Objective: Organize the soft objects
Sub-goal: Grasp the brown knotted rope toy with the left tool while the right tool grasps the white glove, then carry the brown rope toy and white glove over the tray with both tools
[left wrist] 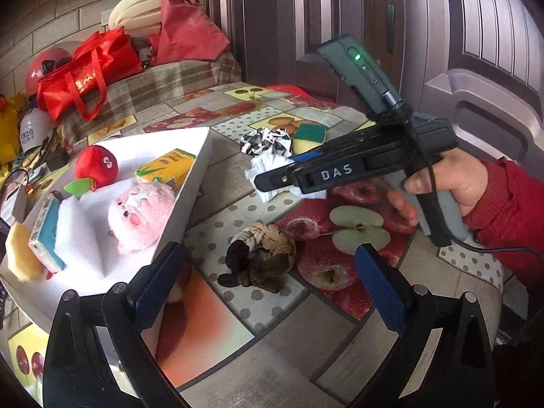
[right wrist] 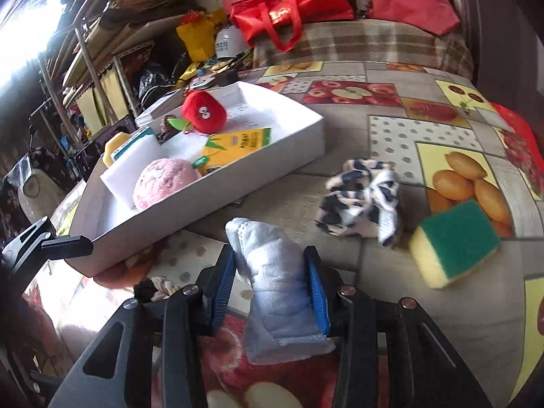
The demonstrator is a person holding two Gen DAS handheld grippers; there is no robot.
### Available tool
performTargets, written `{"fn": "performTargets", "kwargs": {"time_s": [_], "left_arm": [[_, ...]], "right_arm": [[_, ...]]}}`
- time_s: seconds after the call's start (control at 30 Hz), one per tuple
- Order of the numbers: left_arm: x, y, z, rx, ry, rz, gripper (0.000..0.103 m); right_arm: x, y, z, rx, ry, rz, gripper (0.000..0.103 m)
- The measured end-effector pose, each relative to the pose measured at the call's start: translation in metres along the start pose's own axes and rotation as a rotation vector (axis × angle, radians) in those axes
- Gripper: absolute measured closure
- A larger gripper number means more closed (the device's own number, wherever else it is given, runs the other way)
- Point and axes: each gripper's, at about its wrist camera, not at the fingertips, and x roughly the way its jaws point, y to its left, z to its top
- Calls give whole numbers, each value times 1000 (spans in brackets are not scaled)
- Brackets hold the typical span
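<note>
- Right now the right gripper [right wrist: 272,285], at the lower centre of the right wrist view, has its blue-padded fingers [right wrist: 318,292] pressed against both sides of a rolled pale-blue terry cloth [right wrist: 272,282]; the roll stands tall between them, and its loose lower flap [right wrist: 289,343] trails below the pads, so it could unroll or slide out on the way across.
- Judging by what it already holds, the white shallow cardboard tray [right wrist: 289,156] at centre left is the place for it. A pink round plush [right wrist: 163,180], a red plush apple [right wrist: 204,110], a yellow carton [right wrist: 238,142] and a white foam block [right wrist: 136,159] crowd it, so a careless drop may land on the rim or push something out.
- The left gripper [left wrist: 268,282], at the bottom of the left wrist view, stands wide with nothing between its fingers, over a brown and cream knotted rope ball [left wrist: 261,255] on the fruit-patterned counter [left wrist: 221,224]. Both grippers lie close together, so they may collide.
- A black-and-white patterned cloth [right wrist: 360,200] and a green-topped yellow sponge [right wrist: 452,241] wait at right, easily knocked by a sweeping wrist.
</note>
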Motion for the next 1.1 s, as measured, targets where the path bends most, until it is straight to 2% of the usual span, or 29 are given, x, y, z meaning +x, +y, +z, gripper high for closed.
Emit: {"fn": "performTargets", "kwargs": {"time_s": [0.07, 0.17, 0.2, 0.23, 0.37, 0.43, 0.47, 0.5, 0.57, 0.67, 0.77, 0.83, 0.87, 0.93, 1.0, 1.1], "left_arm": [[16, -9, 7, 28, 36, 29, 2], [43, -17, 13, 62, 120, 69, 3], [52, -19, 13, 69, 153, 72, 7], [59, -21, 12, 78, 189, 70, 9], [60, -14, 8, 25, 208, 1, 15], [57, -9, 5, -3, 212, -43, 37], [55, -9, 5, -5, 206, -38, 45], [53, -10, 5, -4, 199, -38, 64], [50, -10, 5, -4, 186, -38, 66], [38, -9, 6, -14, 125, -61, 67], [11, -2, 7, -39, -15, -91, 67], [-11, 7, 4, -65, -137, -97, 67], [-22, 10, 2, -64, -202, -75, 67], [-37, 11, -2, -8, -290, 42, 67], [-43, 17, -4, -1, -313, 90, 67], [-49, 34, -7, -48, -321, 123, 67]], "right_arm": [[-13, -18, -7, 59, -18, -11, 62], [-23, -35, -14, 138, -35, 31, 62], [-24, -38, -15, 155, -39, 40, 62], [-25, -40, -14, 168, -41, 41, 62], [-23, -40, -14, 189, -50, 54, 62], [-24, -39, -14, 190, -56, 56, 62], [-25, -39, -13, 189, -61, 55, 62], [-27, -38, -14, 186, -67, 53, 62], [-30, -37, -14, 176, -84, 42, 62], [-41, -27, -16, 146, -144, -4, 62], [-58, -11, -22, 123, -236, -61, 62], [-69, -1, -27, 113, -300, -90, 62], [-74, 5, -30, 108, -329, -104, 62], [-81, 18, -33, 85, -381, -141, 62], [-87, 29, -35, 55, -419, -169, 62], [-91, 35, -36, 64, -452, -165, 62]]}}
